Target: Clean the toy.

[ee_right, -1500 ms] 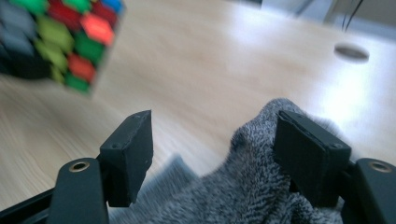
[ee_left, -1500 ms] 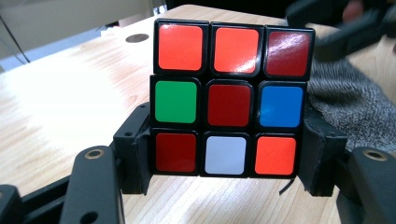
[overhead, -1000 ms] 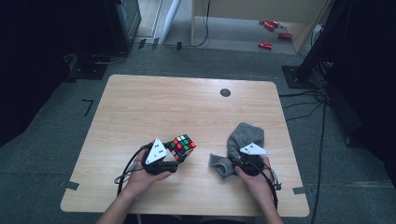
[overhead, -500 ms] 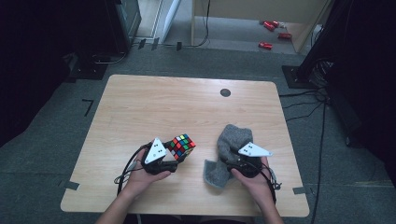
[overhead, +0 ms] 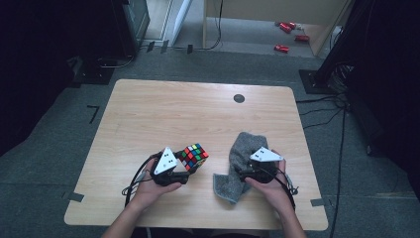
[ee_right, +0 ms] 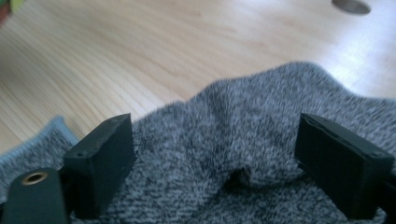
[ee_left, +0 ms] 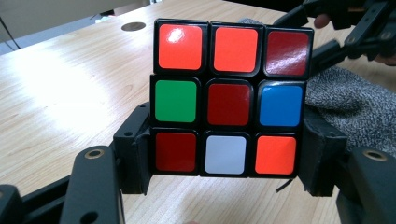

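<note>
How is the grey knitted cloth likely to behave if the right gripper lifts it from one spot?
The grey knitted cloth would probably hang limp: it already lies bunched and folded on the wooden table. It looks light, so it should lift easily. Its fuzzy knit between the right gripper, whose jaws have just been opening, suggests it is unlikely to slip from a pinch.
</note>
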`<state>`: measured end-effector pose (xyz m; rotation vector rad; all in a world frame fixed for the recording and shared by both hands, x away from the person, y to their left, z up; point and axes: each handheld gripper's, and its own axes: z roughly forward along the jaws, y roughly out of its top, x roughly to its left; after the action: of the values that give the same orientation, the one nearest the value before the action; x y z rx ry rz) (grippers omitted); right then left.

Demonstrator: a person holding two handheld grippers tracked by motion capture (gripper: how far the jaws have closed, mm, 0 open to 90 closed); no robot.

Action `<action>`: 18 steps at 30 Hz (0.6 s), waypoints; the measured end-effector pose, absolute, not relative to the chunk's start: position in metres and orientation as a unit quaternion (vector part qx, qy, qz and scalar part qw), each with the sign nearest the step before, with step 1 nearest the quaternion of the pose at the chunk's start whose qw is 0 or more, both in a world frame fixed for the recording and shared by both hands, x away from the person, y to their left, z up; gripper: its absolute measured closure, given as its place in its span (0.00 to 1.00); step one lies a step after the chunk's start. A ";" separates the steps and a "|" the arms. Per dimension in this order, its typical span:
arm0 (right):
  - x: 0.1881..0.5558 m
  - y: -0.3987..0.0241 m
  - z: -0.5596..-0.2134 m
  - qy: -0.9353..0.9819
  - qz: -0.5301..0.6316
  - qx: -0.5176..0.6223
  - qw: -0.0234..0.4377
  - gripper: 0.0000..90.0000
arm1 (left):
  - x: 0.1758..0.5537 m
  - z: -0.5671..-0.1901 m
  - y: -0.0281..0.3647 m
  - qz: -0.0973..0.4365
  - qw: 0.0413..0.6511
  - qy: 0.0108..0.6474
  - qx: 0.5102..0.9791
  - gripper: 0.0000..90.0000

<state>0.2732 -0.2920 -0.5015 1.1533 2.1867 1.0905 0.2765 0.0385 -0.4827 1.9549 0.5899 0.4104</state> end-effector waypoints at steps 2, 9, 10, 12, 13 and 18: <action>0.275 -0.294 -0.505 0.794 0.387 0.419 0.211 0.08 | 0.277 -0.483 0.038 0.168 0.504 0.244 0.811 0.38; 0.280 -0.298 -0.517 0.800 0.375 0.427 0.195 0.03 | 0.276 -0.486 0.034 0.163 0.501 0.239 0.816 0.38; 0.281 -0.297 -0.519 0.802 0.369 0.428 0.192 0.03 | 0.276 -0.486 0.033 0.163 0.501 0.238 0.816 0.38; 0.282 -0.295 -0.524 0.807 0.364 0.429 0.181 0.05 | 0.276 -0.487 0.033 0.162 0.499 0.237 0.818 0.38; 0.284 -0.295 -0.524 0.808 0.362 0.433 0.167 0.07 | 0.276 -0.487 0.032 0.161 0.499 0.237 0.818 0.38; 0.280 -0.295 -0.524 0.798 0.364 0.446 0.178 0.18 | 0.274 -0.487 0.031 0.159 0.500 0.234 0.819 0.38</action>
<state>0.2798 -0.2946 -0.5238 1.2625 2.2570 1.0285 0.2741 0.0306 -0.4867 1.9804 0.5656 0.3850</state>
